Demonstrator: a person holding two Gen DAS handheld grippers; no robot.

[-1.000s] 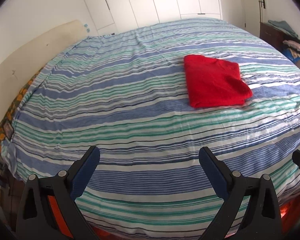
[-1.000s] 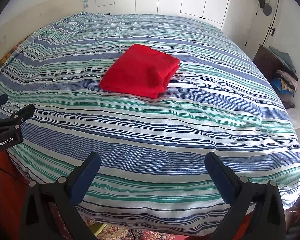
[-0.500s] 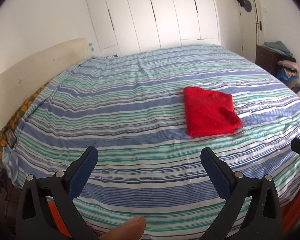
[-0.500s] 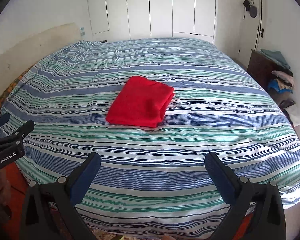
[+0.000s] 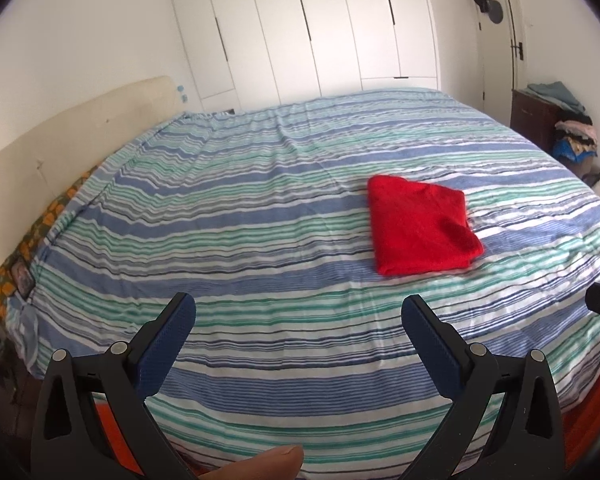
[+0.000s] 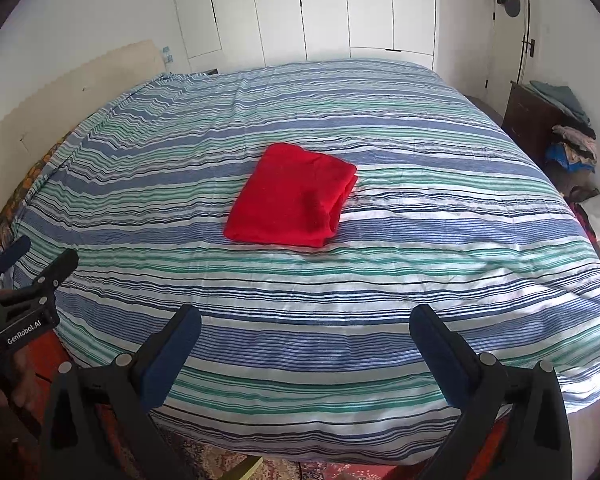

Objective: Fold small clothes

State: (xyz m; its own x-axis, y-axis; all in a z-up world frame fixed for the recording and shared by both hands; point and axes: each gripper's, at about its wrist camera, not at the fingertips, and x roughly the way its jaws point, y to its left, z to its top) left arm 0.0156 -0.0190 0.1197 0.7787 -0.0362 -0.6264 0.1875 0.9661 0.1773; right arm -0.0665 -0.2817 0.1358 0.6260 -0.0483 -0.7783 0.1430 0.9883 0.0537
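A red garment (image 5: 420, 226) lies folded into a neat rectangle on the striped bed (image 5: 260, 240), right of centre in the left wrist view. In the right wrist view the red garment (image 6: 294, 196) lies near the bed's middle. My left gripper (image 5: 298, 314) is open and empty, held back over the bed's near edge, well short of the garment. My right gripper (image 6: 305, 326) is open and empty, also back at the near edge. The left gripper shows at the left of the right wrist view (image 6: 24, 280).
A cream headboard (image 5: 60, 132) runs along the bed's left side. White wardrobe doors (image 5: 320, 28) stand behind the bed. A dark dresser with piled clothes (image 6: 560, 128) stands at the right by a door. A patterned rug (image 6: 228, 464) lies below the bed's near edge.
Both grippers have drawn back and tilted up from the bed, so the garment looks smaller and farther and the wardrobe shows. The garment has not moved. Both stay open.
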